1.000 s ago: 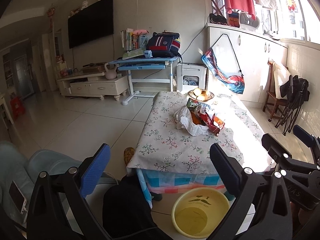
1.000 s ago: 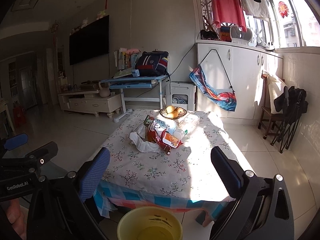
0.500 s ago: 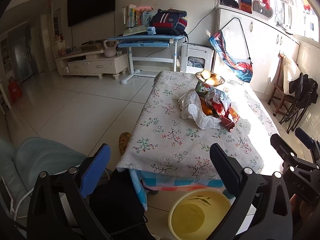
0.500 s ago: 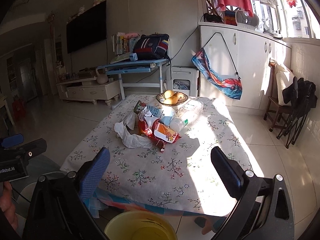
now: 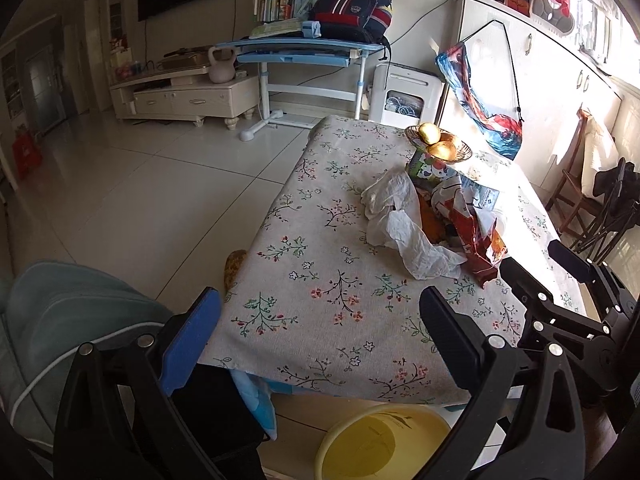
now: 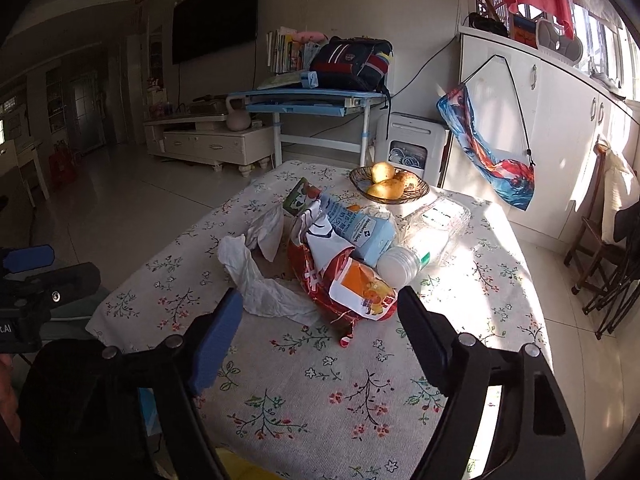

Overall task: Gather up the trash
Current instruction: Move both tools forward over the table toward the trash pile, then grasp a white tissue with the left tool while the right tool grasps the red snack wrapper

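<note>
Since a second ago both grippers have come forward and down toward the table (image 6: 312,392): its flowered cloth fills far more of each view, and the trash pile (image 6: 340,256) sits much closer. The right gripper (image 6: 320,320) is narrowing its jaws, which were at their widest a second ago; nothing lies between them yet, and the pile's red snack wrapper (image 6: 352,284) is just ahead of the fingertips. The left gripper (image 5: 320,320) hangs released, jaws wide as before, empty, over the table's near-left corner.

Ahead and to the right of the left gripper lies the crumpled white tissue (image 5: 400,224), touching the wrapper. Beyond the pile, seen from the right gripper, stand a blue carton (image 6: 360,228), a clear plastic bottle (image 6: 424,236) and a fruit bowl (image 6: 390,186).

The table's near edge runs just under the left gripper, with a yellow basin (image 5: 380,440) on the floor below it. Bare cloth lies between both grippers and the pile; open tiled floor (image 5: 140,200) stretches off to the left.
</note>
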Tool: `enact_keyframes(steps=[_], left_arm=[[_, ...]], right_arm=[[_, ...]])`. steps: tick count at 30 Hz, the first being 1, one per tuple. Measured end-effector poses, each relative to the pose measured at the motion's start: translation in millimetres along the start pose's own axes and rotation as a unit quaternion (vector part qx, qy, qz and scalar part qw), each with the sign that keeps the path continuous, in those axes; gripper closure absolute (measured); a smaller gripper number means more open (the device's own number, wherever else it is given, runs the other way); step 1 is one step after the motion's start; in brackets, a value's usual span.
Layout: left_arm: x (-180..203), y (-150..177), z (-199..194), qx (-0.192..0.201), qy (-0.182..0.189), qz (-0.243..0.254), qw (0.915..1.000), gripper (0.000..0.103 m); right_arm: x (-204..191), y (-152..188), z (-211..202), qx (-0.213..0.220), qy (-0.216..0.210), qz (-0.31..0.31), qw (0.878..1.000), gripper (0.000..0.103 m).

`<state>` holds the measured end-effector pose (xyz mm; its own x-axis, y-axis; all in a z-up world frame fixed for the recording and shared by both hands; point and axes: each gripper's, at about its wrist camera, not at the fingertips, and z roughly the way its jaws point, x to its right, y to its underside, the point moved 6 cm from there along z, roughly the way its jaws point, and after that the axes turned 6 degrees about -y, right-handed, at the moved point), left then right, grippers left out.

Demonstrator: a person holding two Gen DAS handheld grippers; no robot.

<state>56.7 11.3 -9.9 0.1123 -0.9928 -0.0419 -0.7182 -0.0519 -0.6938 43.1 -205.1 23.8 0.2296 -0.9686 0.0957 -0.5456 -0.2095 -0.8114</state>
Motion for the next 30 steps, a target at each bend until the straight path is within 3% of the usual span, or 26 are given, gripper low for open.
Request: enact_keyframes(steps=[8, 10, 17, 24, 25, 27, 30], left_arm=[[26, -9, 49, -0.033, 0.007, -0.006, 0.9994, 0.007], [33, -11, 62, -0.043, 0.011, -0.013, 0.9989, 0.007], [53, -17, 105, -0.088, 0.035, -0.057, 0.9939, 0.007], [74, -14, 139, -0.128, 0.068, -0.094, 0.9850, 0.007], [76, -14, 141, -0.128, 0.074, -0.095, 0.9845, 0.009], [79, -13, 143, -0.128, 0.082, -0.094, 0.9839, 0.025], [79, -13, 143, -0.129, 0.105, -0.093, 0.9816, 0.066]], right_arm=[[5, -6, 53, -0.020, -0.020, -0.007, 1.000, 0.037], [6, -5, 62, -0.028, -0.038, -0.003, 0.999, 0.056], [8, -4, 64, -0.020, -0.099, 0.025, 0.995, 0.092], [12, -5, 47, -0.001, -0.123, 0.056, 0.991, 0.100], [14, -6, 46, 0.002, -0.125, 0.063, 0.990, 0.100], [18, -5, 40, 0.007, -0.128, 0.074, 0.989, 0.101], [19, -4, 29, 0.015, -0.137, 0.096, 0.986, 0.101]])
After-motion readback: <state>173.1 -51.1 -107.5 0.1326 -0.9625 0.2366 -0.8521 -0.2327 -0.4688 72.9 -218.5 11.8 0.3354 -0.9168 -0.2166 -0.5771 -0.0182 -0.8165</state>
